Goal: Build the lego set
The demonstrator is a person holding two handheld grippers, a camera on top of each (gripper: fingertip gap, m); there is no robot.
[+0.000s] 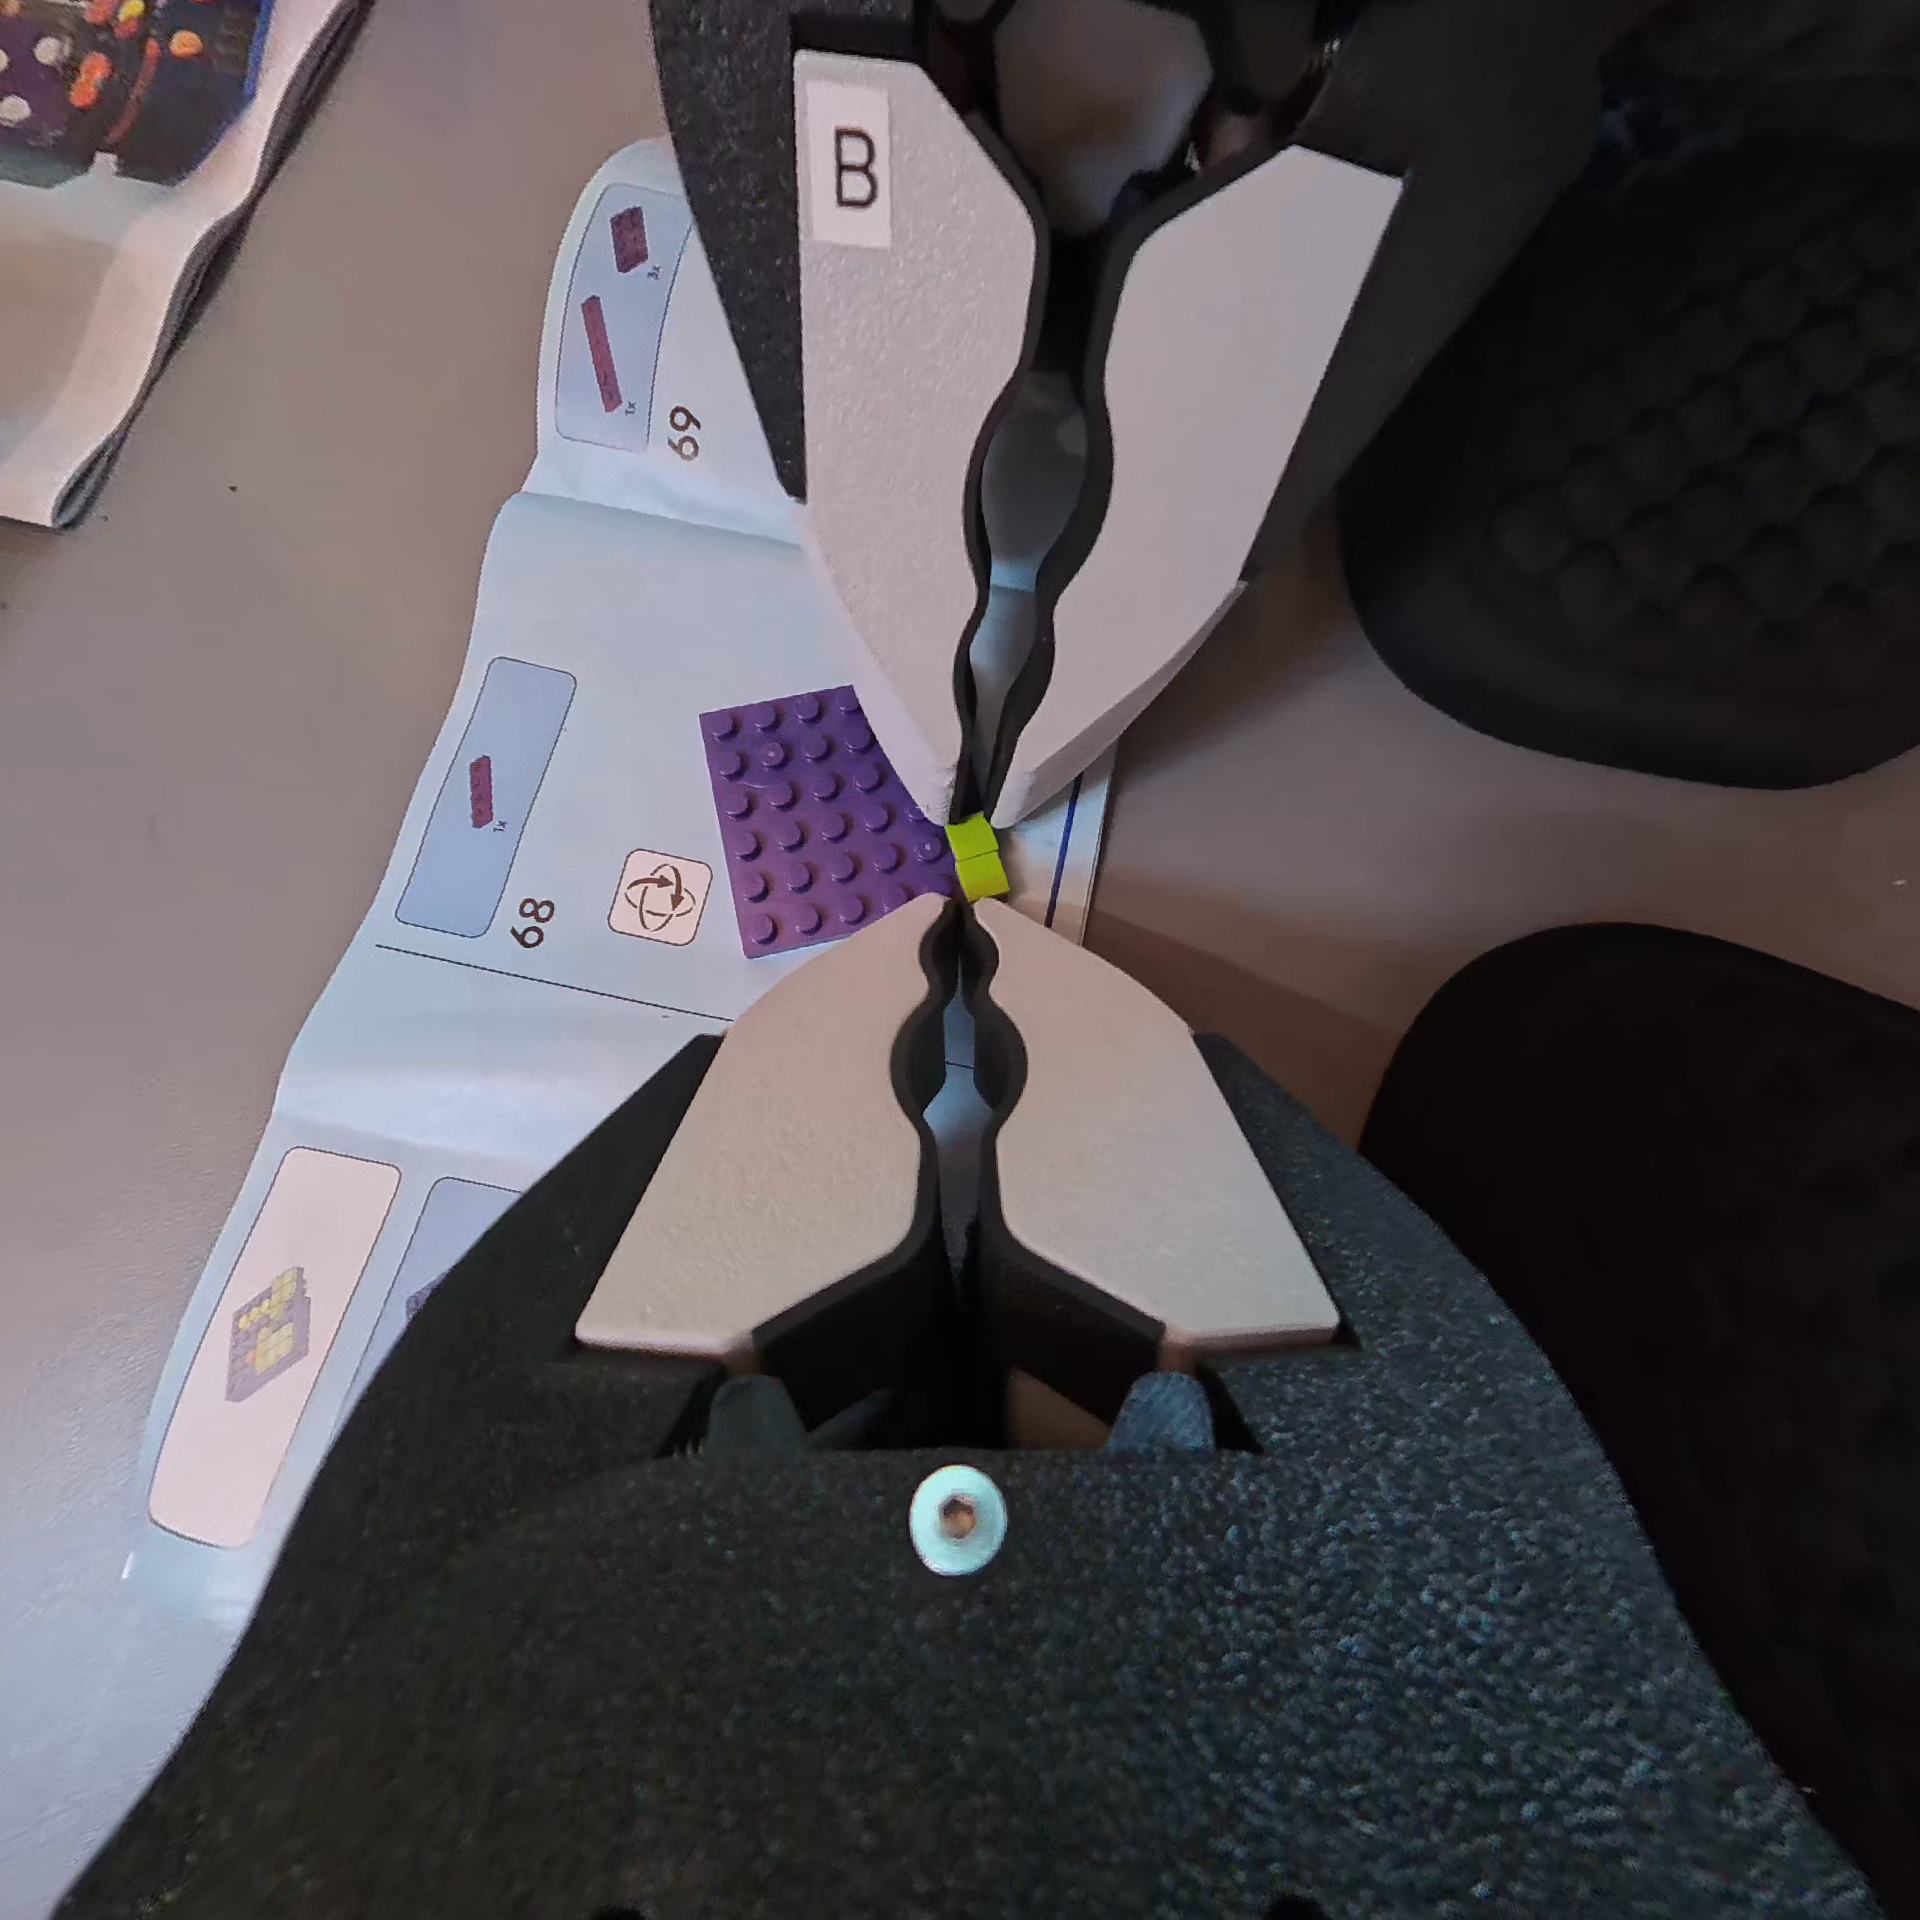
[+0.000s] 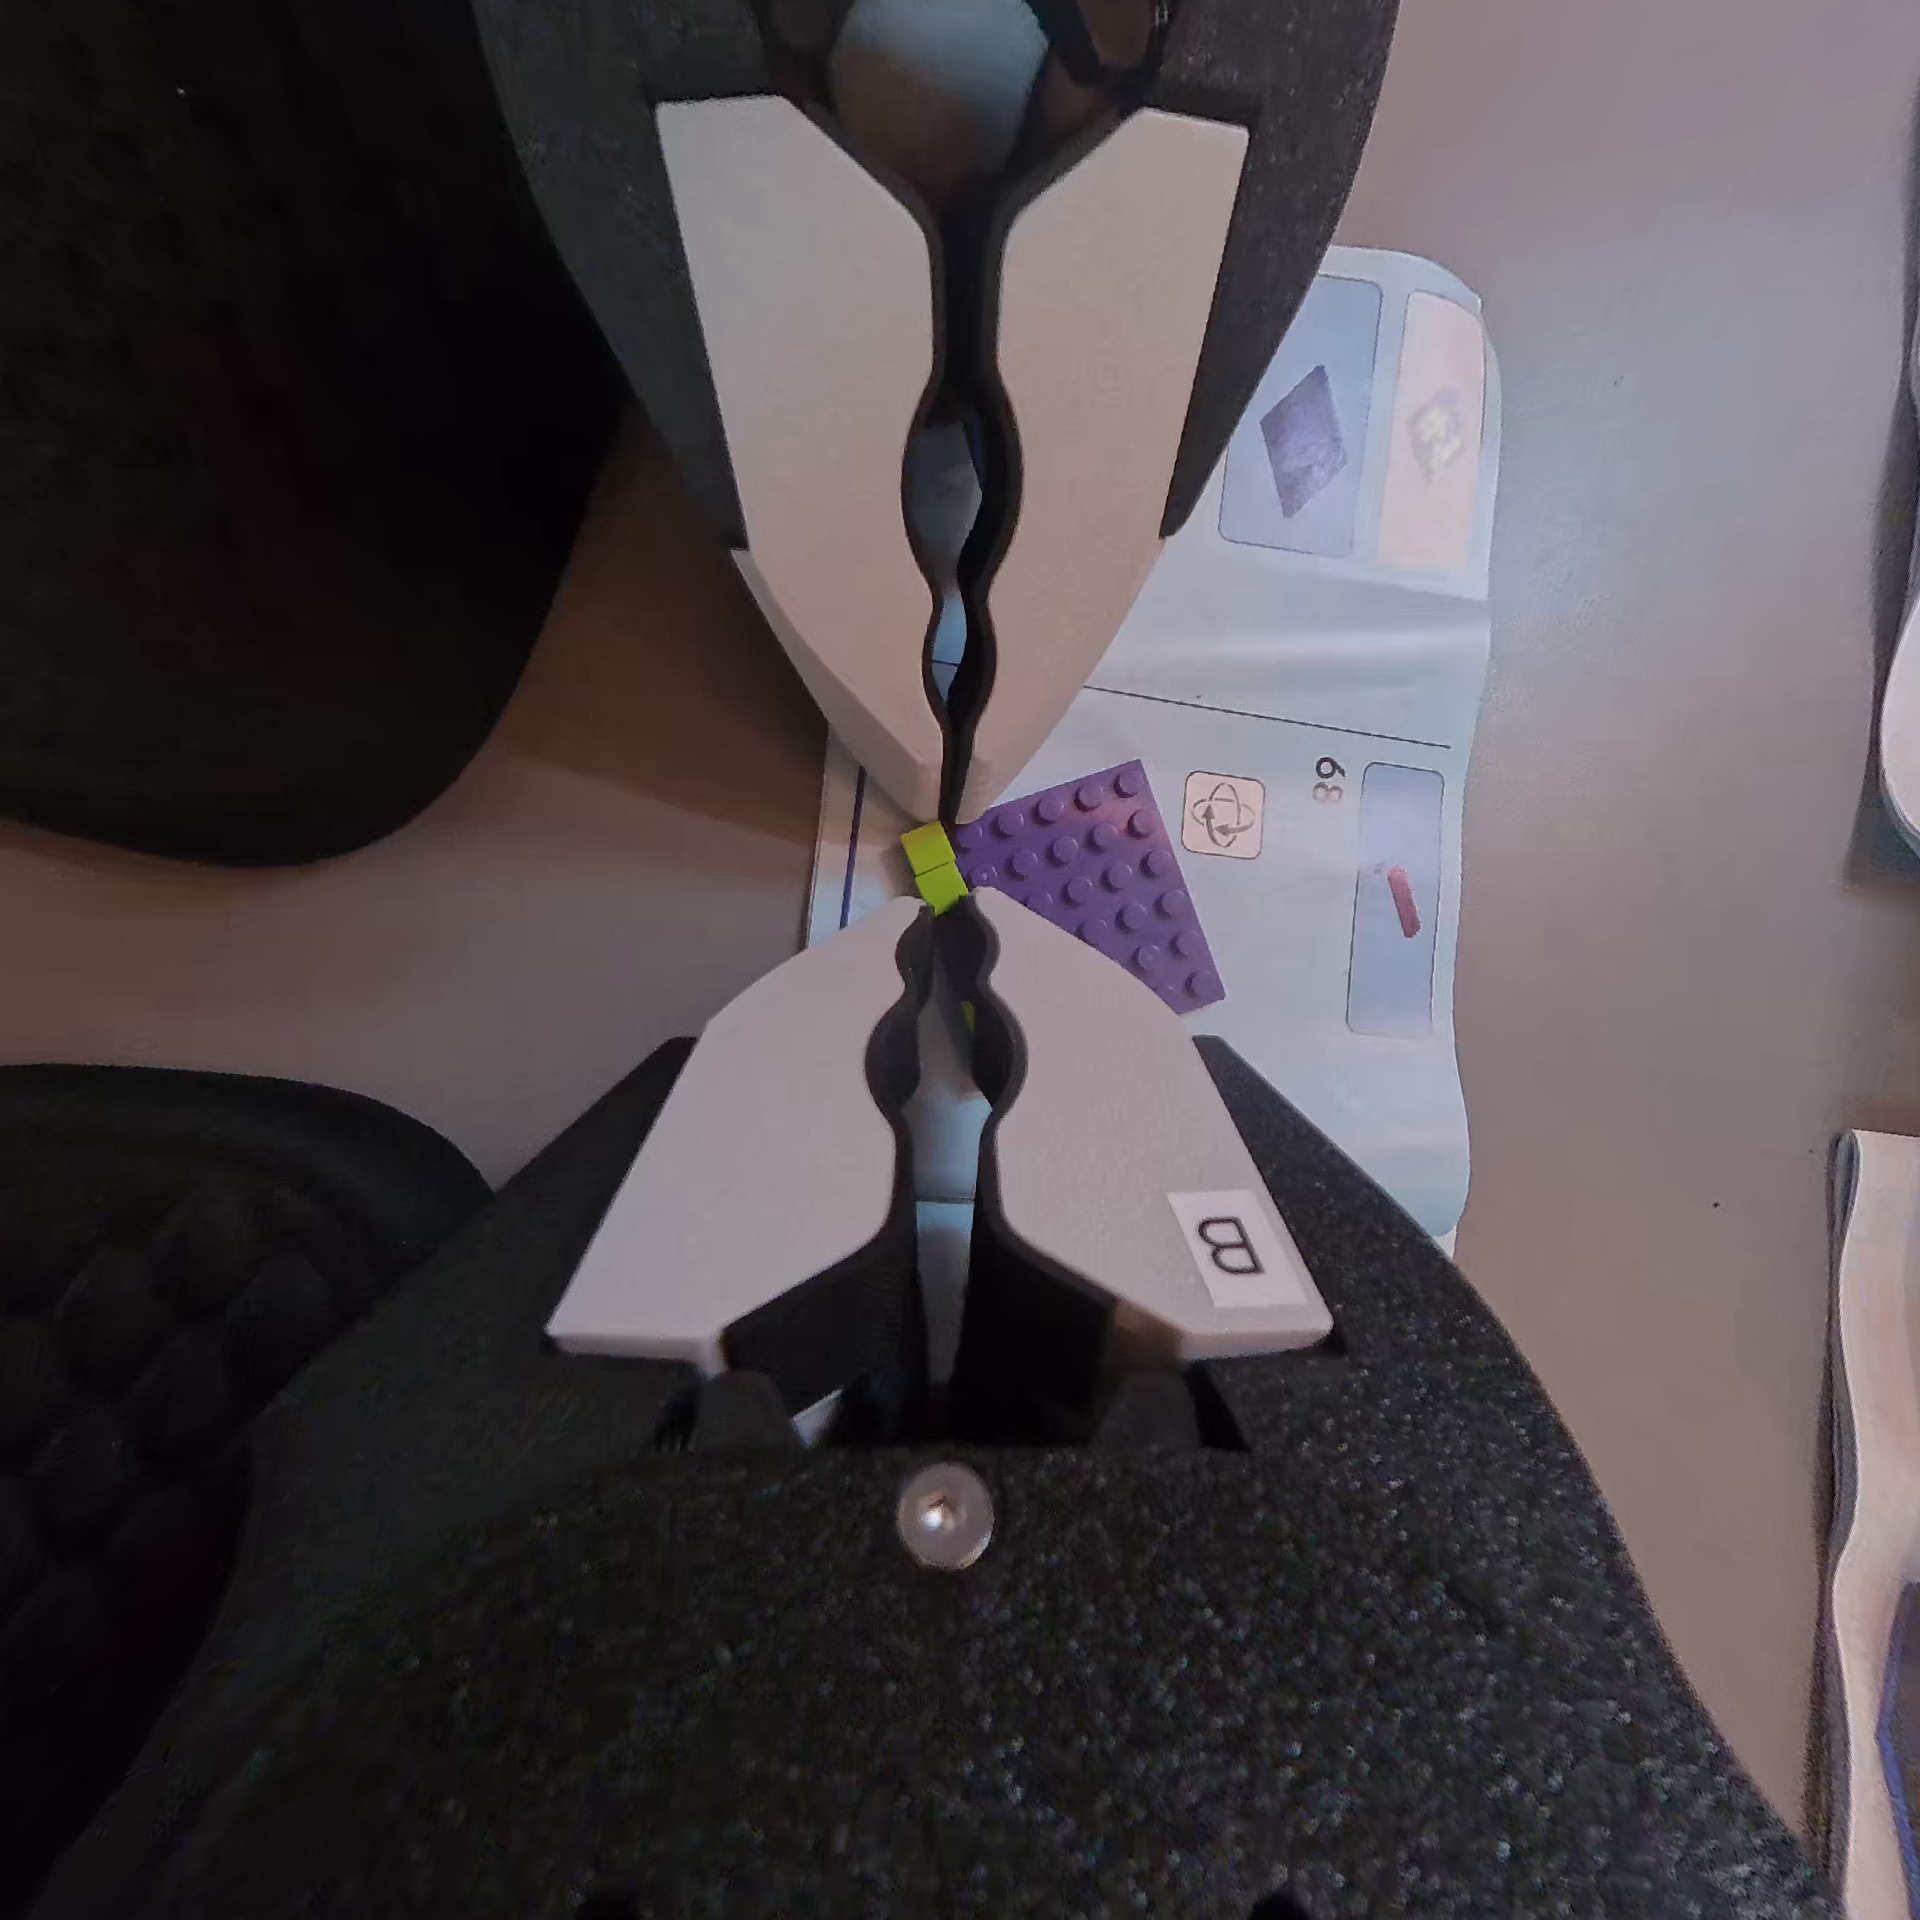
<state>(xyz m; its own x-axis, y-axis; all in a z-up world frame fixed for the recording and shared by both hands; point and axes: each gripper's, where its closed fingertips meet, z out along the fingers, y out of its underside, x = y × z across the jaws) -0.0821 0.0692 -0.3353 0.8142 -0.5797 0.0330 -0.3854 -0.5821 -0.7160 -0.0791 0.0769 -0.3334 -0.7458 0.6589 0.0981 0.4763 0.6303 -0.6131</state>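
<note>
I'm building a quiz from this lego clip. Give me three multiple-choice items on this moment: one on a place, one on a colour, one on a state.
1. Where does the purple plate lie?
A. on the open instruction booklet
B. on the black chair
C. inside a box

2. What colour are the small bricks between the two grippers?
A. red
B. lime green
C. white

3. How do the left gripper and right gripper stand?
A. both wide open
B. one open, one shut
C. both closed, tip to tip at the small bricks

Answers: 1 A, printed pages show around the plate in both views. 2 B, two lime green pieces sit stacked end to end. 3 C, each pair of fingers is pressed together, meeting at the bricks.
</note>
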